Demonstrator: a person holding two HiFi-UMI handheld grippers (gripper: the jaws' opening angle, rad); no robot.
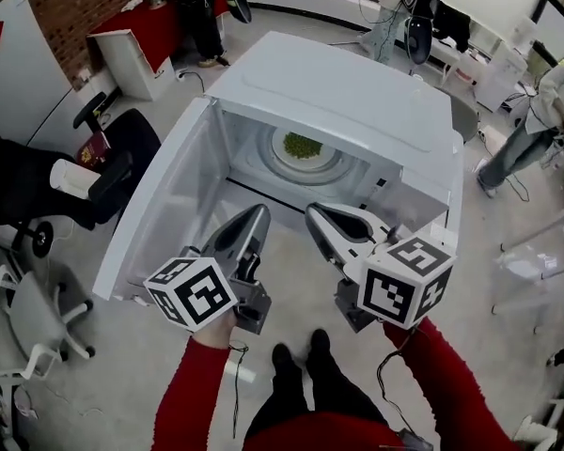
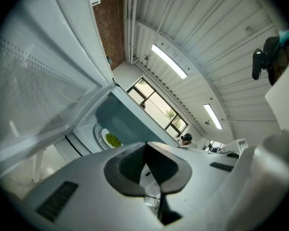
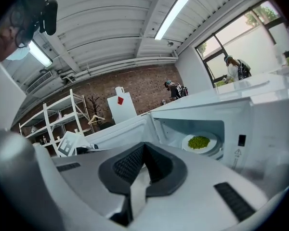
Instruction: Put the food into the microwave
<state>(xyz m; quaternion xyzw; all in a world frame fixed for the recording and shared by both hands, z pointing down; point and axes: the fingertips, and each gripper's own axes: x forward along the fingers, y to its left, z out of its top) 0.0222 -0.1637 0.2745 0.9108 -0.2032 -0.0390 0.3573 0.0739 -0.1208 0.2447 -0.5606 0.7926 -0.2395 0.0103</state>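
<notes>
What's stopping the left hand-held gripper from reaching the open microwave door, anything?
Probably nothing, so yes. The door stands swung open just to the side of the left hand-held gripper, and nothing lies between them. Its jaws are shut and empty.

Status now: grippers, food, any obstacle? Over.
Left gripper, right gripper shut, empty. White plate of green food inside white microwave. Door open, path clear.
</notes>
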